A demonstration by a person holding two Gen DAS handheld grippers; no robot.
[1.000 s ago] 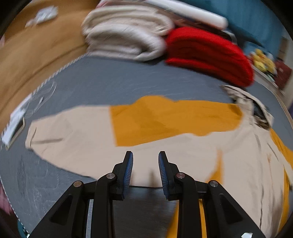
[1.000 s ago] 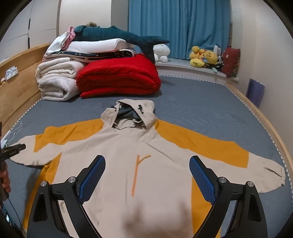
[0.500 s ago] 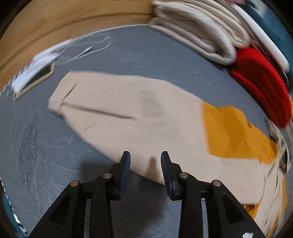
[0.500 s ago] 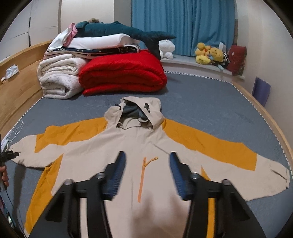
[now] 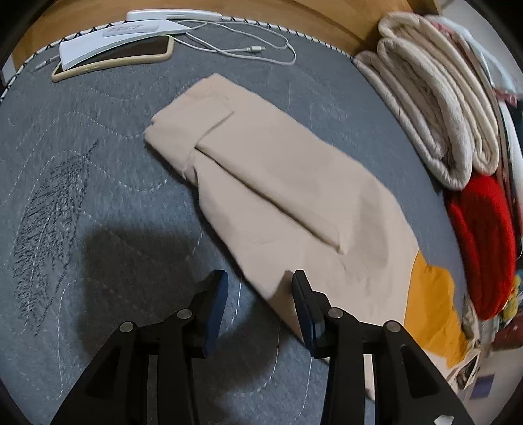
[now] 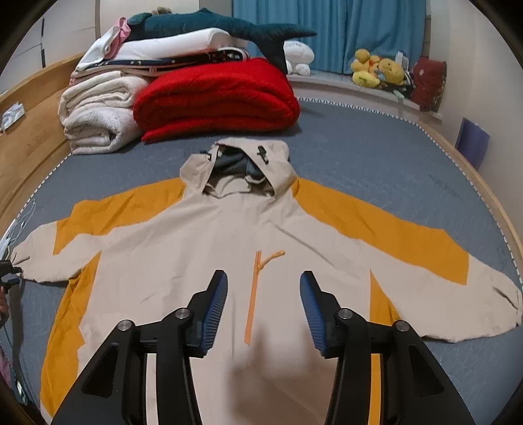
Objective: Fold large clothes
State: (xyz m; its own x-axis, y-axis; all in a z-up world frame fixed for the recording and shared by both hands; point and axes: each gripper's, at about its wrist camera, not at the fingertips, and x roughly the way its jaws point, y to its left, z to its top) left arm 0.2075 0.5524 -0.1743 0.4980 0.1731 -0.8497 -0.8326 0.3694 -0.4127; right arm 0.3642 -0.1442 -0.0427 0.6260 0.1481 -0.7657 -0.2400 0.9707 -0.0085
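- Hooded jacket, beige with orange panels, lies face up and spread flat on the grey quilted mattress; hood at the far end, both sleeves stretched out to left and right, orange zip down the chest.
- Right gripper hangs above the jacket's chest, zip seen between its blue pads; jaws opening, nothing clasped, pads clear of the cloth.
- Left gripper is over the near edge of the jacket's left sleeve; jaws opening, the sleeve edge lies between the fingers, but the pads are not pressing on it. Released.
- Sleeve cuff points to the far left, a long crease running along the sleeve.
- Beyond the cuff, at the mattress edge: phone in a pale case, white cable.
- Far right in the left wrist view: folded cream blanket, red quilt.
- Right wrist view: plush shark on top of the bedding stack, blue curtain behind.
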